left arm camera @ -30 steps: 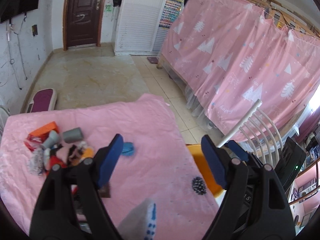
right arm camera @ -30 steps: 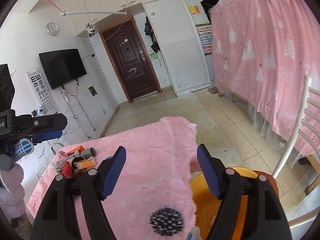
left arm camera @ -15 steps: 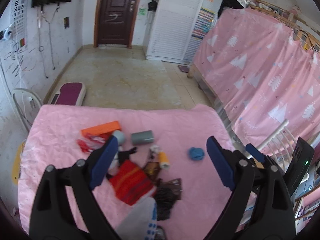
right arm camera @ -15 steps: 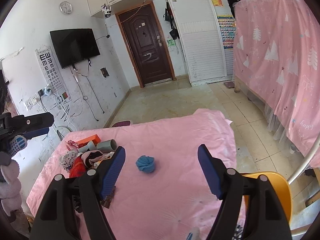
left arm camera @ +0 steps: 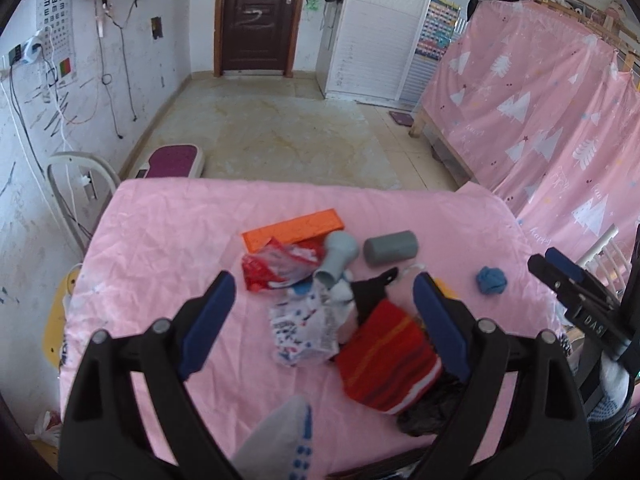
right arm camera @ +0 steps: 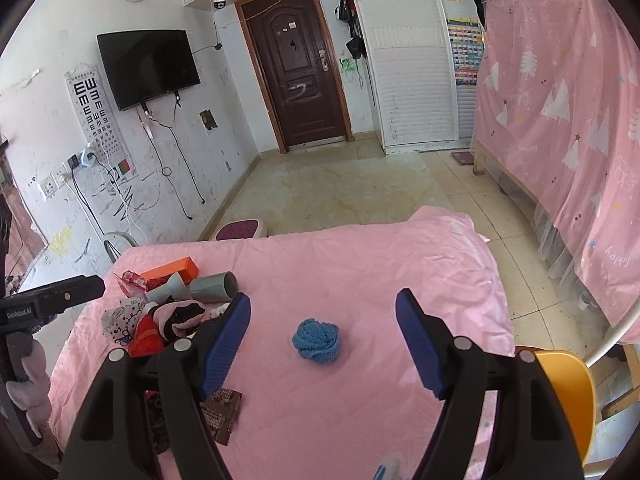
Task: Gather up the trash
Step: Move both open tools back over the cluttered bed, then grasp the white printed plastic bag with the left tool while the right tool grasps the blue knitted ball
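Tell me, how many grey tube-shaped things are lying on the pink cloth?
2. A grey cylinder lies right of the pile; a flared grey tube leans beside it, below the orange box. More could be hidden under the wrappers.

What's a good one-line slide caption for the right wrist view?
Open right gripper poised over a blue knitted ball on the pink tablecloth, trash pile at left.

Home bedroom: wall TV (right arm camera: 148, 66), eye chart (right arm camera: 96, 114), dark door (right arm camera: 298, 80), louvered wardrobe (right arm camera: 416, 92), tiled floor (right arm camera: 332, 188), pink curtain (right arm camera: 560, 92) over a bed frame, pink sheet (right arm camera: 360, 280) on the desk.
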